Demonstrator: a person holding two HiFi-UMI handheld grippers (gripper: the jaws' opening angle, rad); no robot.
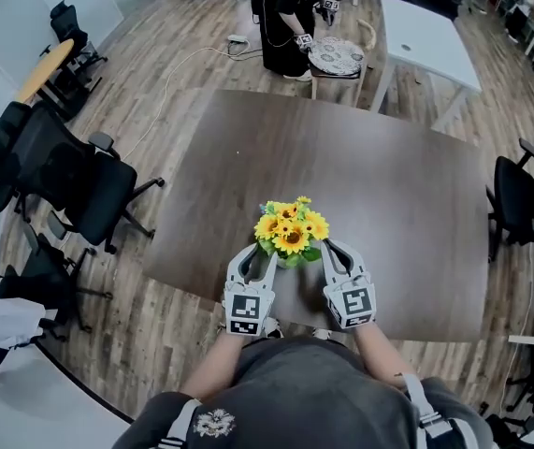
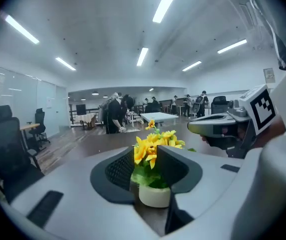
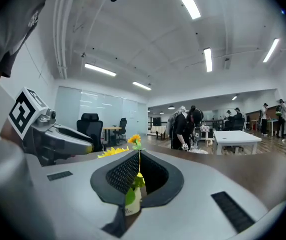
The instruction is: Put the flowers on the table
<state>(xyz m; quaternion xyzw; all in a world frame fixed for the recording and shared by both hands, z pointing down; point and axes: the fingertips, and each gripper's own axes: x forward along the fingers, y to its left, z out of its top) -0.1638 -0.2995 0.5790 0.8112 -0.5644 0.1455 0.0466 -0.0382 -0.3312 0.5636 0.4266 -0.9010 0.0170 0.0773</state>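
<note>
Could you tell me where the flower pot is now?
In the head view, the flower pot stands at the brown table's near edge, between the left gripper and right gripper.

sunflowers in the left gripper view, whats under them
The sunflowers stand in a small white pot between the left gripper's jaws. Its mouth is covered by green leaves, so what fills it cannot be seen.

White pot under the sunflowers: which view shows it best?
Left gripper view: the white pot sits plainly between the jaws. Head view shows only the sunflowers hiding it from above; right gripper view, only yellow petal tips.
</note>
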